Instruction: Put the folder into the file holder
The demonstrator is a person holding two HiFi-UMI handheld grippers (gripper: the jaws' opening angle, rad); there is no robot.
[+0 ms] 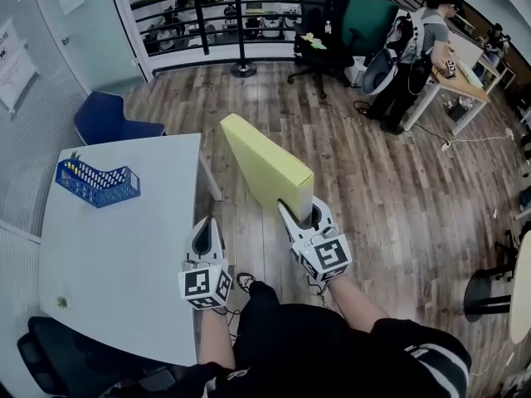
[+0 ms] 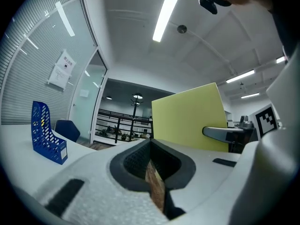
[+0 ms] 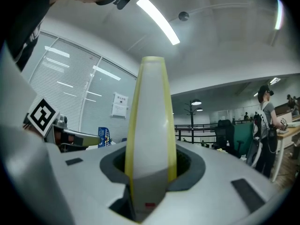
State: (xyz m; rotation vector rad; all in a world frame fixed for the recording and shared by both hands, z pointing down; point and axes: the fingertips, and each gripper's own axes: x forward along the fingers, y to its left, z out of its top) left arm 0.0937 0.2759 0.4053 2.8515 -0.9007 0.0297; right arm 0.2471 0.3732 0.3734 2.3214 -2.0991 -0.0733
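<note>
As the right gripper (image 1: 300, 214) pinches a stiff, flat yellow folder (image 1: 264, 164) on edge over open wood floor (image 1: 398, 181), the left gripper (image 1: 206, 224) sits closed, empty.

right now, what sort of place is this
Most likely an open office: a white table with a blue file holder on it, a black office chair on wood flooring, and a person at a desk farther off.
</note>
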